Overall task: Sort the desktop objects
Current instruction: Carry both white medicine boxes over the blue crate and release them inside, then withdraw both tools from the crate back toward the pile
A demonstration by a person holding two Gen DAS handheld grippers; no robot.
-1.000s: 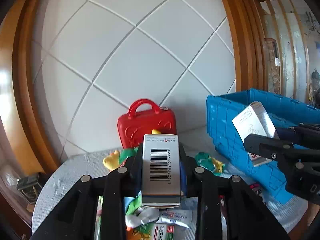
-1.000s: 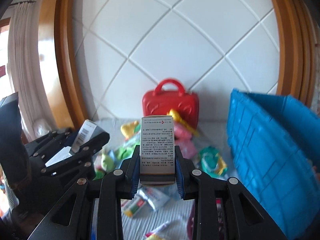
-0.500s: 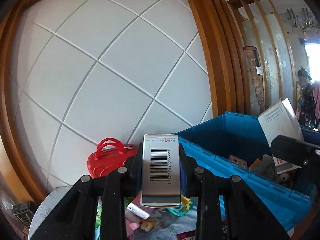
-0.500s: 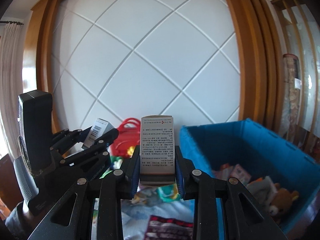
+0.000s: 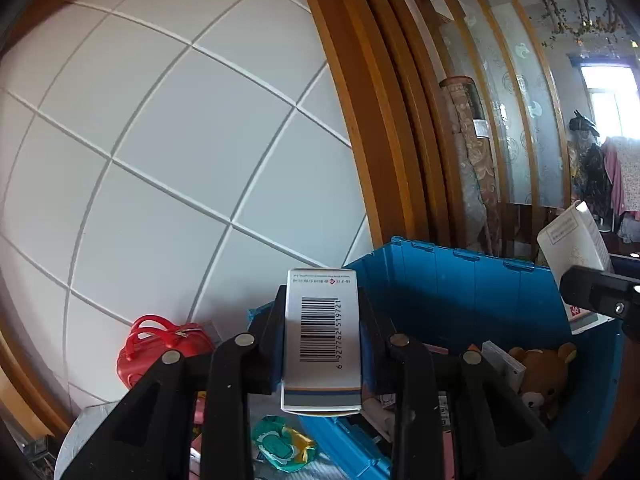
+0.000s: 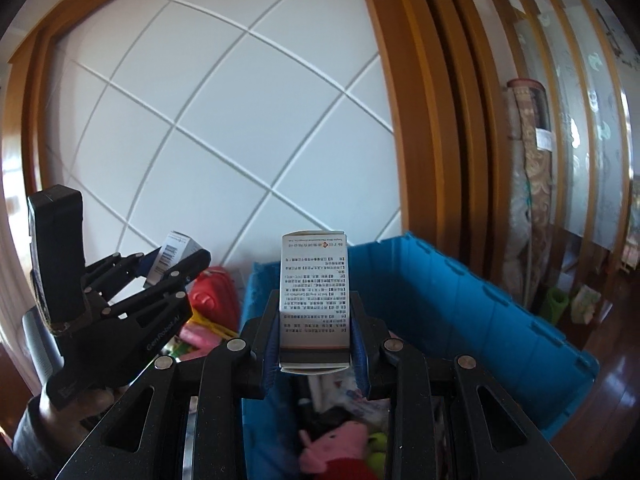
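Left black 2-finger gripper (image 5: 322, 344) clamped on a white barcoded cardboard box (image 5: 322, 336), held upright left of the blue plastic crate (image 5: 472, 288). Right black 2-finger gripper (image 6: 316, 336) clamped on a white text-printed cardboard box (image 6: 314, 296), over that crate.

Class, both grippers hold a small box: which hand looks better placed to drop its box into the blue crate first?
Right, probably. The right gripper holds its box above the blue crate opening; the left gripper seems beside the crate's near corner.

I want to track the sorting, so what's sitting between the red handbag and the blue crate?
In the right wrist view, yellow and pink toys fill the gap between the red handbag and the blue crate, partly hidden behind the tools.
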